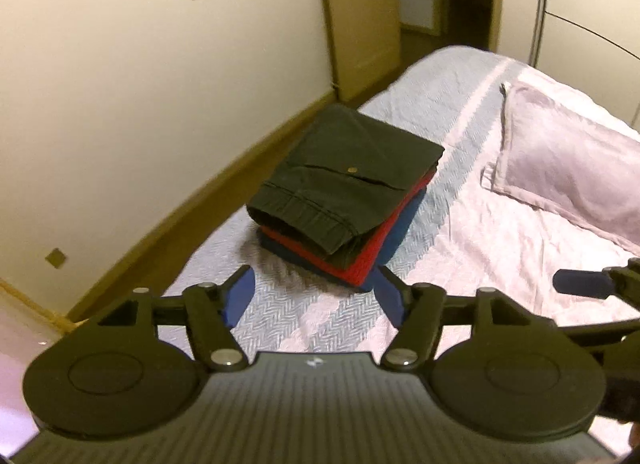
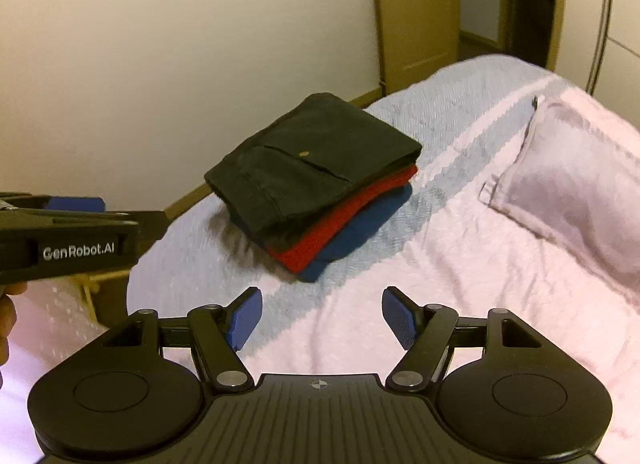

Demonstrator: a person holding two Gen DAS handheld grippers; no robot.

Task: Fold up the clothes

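A stack of three folded clothes lies on the bed near its left edge: dark green trousers with a buttoned pocket on top, a red garment under them, a blue one at the bottom. My left gripper hangs open just in front of the stack, nothing between its blue pads. My right gripper is also open and empty, further back from the stack. The left gripper's body shows at the left edge of the right wrist view. One blue pad of the right gripper pokes in at the right of the left wrist view.
The bed has a pale pink and light blue patterned cover. A pink pillow lies to the right of the stack. A cream wall and a wooden door stand beyond the bed's left edge.
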